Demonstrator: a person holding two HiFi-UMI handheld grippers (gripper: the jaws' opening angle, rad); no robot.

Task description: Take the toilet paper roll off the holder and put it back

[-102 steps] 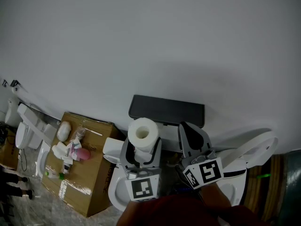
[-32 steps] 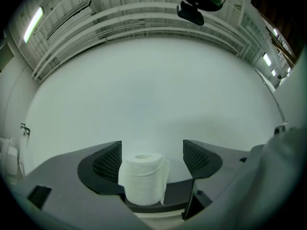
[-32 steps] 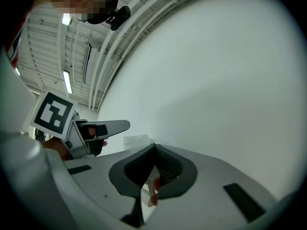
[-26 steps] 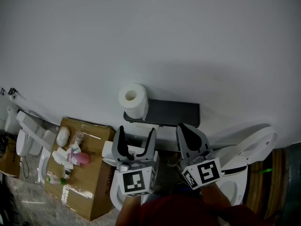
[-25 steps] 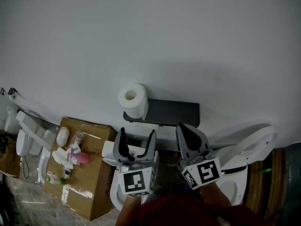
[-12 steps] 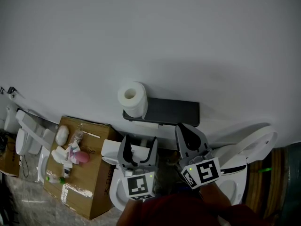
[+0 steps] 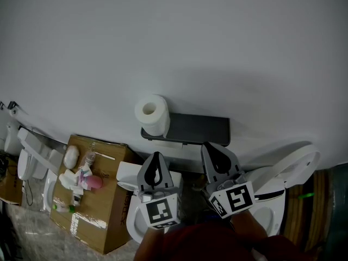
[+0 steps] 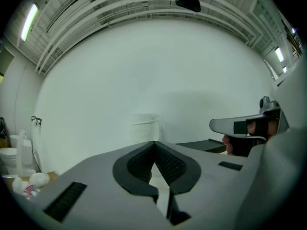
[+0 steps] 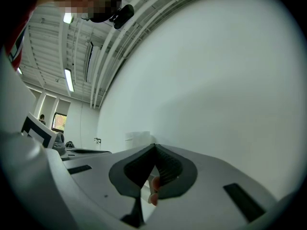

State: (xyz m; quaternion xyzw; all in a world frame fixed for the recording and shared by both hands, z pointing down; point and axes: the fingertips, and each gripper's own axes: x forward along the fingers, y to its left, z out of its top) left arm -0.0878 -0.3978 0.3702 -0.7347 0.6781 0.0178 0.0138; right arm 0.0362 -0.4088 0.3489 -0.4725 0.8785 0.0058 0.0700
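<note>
Left gripper point(image 7: 156, 155): the jaws had just been closing and stood tip to tip, with nothing between them. In the left gripper view point(image 8: 154, 143) the ribbed pads met at a point, leaving only a narrow gap lower down. The gripper pointed toward the wall point(image 7: 190, 42), and its marker cube point(image 7: 161, 213) faced the head camera.

Right gripper point(image 7: 209, 145): the jaws were likewise closed at the tips and gripped nothing. In the right gripper view point(image 9: 154, 146) a pinkish fingertip showed through the gap behind the pads. This gripper lay just beside the left one, apart from it, and its cube point(image 7: 235, 198) was tilted.

Roll point(image 7: 151, 113): it stood upright at the left end of the holder point(image 7: 198, 128), a dark shelf fixed to the wall, with its core hole toward the head camera. It was beyond the left gripper's tips and clear of both grippers. The left gripper view showed the roll point(image 8: 145, 126) straight ahead above the closed tips, with the holder point(image 8: 201, 146) running off to the right. The right gripper view showed it point(image 9: 137, 138) only faintly against the wall.

Surroundings: a white toilet point(image 7: 283, 173) with a raised seat lay below the holder at right. A cardboard box point(image 7: 103, 200) carrying small bottles lay at left, and further white fixtures point(image 7: 27, 156) stood at the far left edge.
</note>
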